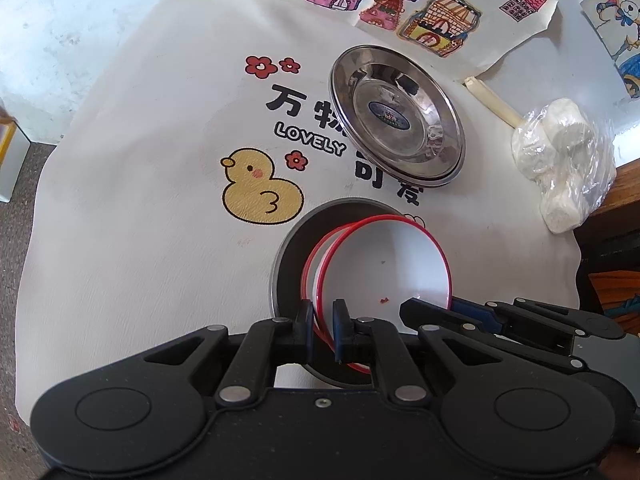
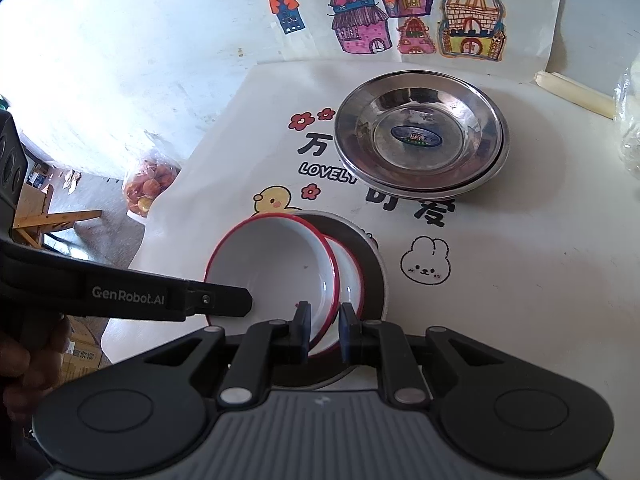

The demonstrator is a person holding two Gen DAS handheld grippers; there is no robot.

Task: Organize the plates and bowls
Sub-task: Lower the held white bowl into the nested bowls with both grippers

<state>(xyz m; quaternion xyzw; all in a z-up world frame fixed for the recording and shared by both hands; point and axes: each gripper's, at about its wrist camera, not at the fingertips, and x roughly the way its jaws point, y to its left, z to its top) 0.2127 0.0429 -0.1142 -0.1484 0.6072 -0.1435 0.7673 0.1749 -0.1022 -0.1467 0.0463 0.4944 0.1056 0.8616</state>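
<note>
Two white bowls with red rims sit in a dark round plate (image 1: 288,248) on a white cloth. The upper bowl (image 1: 384,264) is tilted over the lower bowl (image 1: 310,268). My left gripper (image 1: 323,326) is shut on the upper bowl's near rim. In the right wrist view my right gripper (image 2: 325,328) is shut on the near rim of the upper bowl (image 2: 272,264); the lower bowl (image 2: 348,276) and dark plate (image 2: 372,264) lie beyond. Stacked steel plates (image 1: 400,116) rest further back, also in the right wrist view (image 2: 420,136).
The cloth (image 1: 140,200) has duck and flower prints. Coloured house drawings (image 1: 432,4) lie at the back. A plastic bag of white lumps (image 1: 564,156) and a pale stick (image 1: 492,100) lie at the right. A bag of orange fruit (image 2: 150,184) sits on the floor at left.
</note>
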